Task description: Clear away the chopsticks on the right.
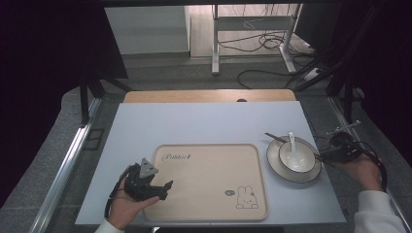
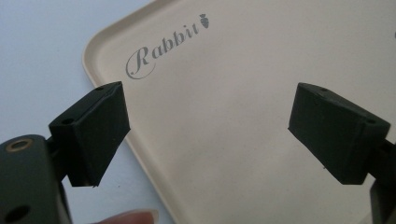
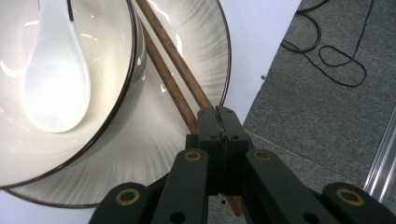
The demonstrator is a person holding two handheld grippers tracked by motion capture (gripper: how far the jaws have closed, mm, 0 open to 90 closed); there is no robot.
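tray (image 2: 224, 121) reads "rabbit"; left hand-held gripper (image 2: 208, 126) gapes above it, right hand-held gripper (image 3: 219, 123) clamps the chopsticks (image 3: 170, 70).

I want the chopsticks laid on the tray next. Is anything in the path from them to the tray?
The right gripper is shut on the chopsticks, which lie across the plate. The bowl with its spoon stands between them and the tray, so lift over it.

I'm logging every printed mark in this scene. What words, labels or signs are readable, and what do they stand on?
"Rabbit", in script with a small carrot sign after it: on the beige tray, near one corner.
Small dark oval mark beside the rabbit drawing on the tray's opposite corner: too small to read.
Bowl, plate and spoon: no lettering.
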